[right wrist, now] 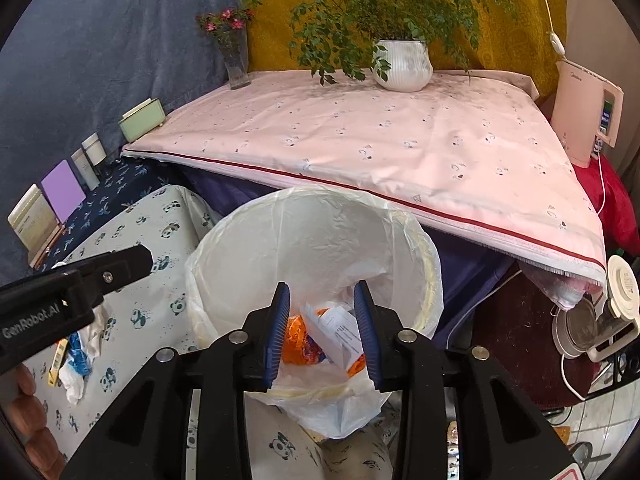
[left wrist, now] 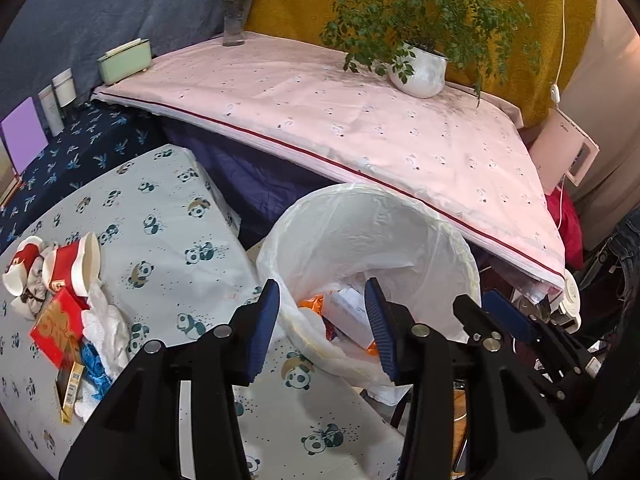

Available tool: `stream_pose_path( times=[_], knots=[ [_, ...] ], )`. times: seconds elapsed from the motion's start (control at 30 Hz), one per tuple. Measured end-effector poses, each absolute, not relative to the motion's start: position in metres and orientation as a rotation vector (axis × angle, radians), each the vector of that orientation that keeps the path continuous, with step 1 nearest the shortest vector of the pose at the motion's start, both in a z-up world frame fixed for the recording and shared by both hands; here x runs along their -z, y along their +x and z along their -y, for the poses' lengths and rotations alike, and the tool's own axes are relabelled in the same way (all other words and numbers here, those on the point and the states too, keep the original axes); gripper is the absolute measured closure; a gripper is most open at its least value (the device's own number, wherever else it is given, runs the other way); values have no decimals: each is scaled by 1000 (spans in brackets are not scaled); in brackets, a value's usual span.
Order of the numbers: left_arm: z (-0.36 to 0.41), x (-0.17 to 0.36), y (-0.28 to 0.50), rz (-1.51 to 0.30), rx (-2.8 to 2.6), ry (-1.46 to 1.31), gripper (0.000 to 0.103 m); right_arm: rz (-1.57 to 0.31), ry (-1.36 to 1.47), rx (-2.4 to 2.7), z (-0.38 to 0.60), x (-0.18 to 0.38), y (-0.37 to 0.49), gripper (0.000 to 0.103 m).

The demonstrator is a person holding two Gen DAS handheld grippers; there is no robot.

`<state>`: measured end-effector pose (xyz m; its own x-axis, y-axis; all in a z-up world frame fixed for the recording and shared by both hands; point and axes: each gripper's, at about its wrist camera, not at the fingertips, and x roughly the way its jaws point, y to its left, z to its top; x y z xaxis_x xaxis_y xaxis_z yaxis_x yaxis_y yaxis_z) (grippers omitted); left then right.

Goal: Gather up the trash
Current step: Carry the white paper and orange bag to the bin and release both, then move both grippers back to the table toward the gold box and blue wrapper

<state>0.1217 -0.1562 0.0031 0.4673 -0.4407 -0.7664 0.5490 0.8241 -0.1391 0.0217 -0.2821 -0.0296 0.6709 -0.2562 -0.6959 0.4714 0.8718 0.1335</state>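
Left wrist view puts the left gripper (left wrist: 322, 326) nearest, its blue-padded jaws spread wide with nothing between them, hanging over the near rim of the trash bin (left wrist: 460, 256). Just to its right in that view sits the right gripper (left wrist: 490, 316), also over the bin's rim. From the right wrist view the right gripper (right wrist: 322, 332) has its jaws spread too, empty, poised right above the bin's mouth (right wrist: 224, 248).

Inside the bin, which is lined with a white plastic bag (right wrist: 340, 412), lie an orange wrapper (right wrist: 298, 340) and a white paper box (right wrist: 340, 330) — both at the bottom, touching each other.

Left of the bin, the bench under its panda-print cloth (left wrist: 168, 216) carries the uncollected trash: a red paper cup (left wrist: 72, 268) on its side, a second red-and-white cup (left wrist: 24, 264) beside it, a red packet (left wrist: 58, 328), crumpled white tissue (left wrist: 106, 328), a blue wrapper (left wrist: 94, 364) and a yellow-edged dark packet (left wrist: 70, 390), all bunched together near the cloth's left edge and well apart from the bin.

Beyond the bin a pink sheet (left wrist: 360, 120) covers a higher surface — on it stand a white potted plant (left wrist: 420, 70), a glass vase of pink flowers (left wrist: 236, 16) and a pale green box (left wrist: 124, 60).
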Motion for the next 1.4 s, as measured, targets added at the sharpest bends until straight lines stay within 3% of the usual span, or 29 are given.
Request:
stream_pose_path(
  times=[0.2,0.53,1.4],
  knots=[
    [136,-3,123,-891,555,122,60,-709,294,392,267,17,23,65],
    [87,-4,123,-871,464,88,51,-693,247,327,229,0,31,62],
    [-65,27,127,-895,164,34,39,-773,114,70,86,11,72,61]
  ],
)
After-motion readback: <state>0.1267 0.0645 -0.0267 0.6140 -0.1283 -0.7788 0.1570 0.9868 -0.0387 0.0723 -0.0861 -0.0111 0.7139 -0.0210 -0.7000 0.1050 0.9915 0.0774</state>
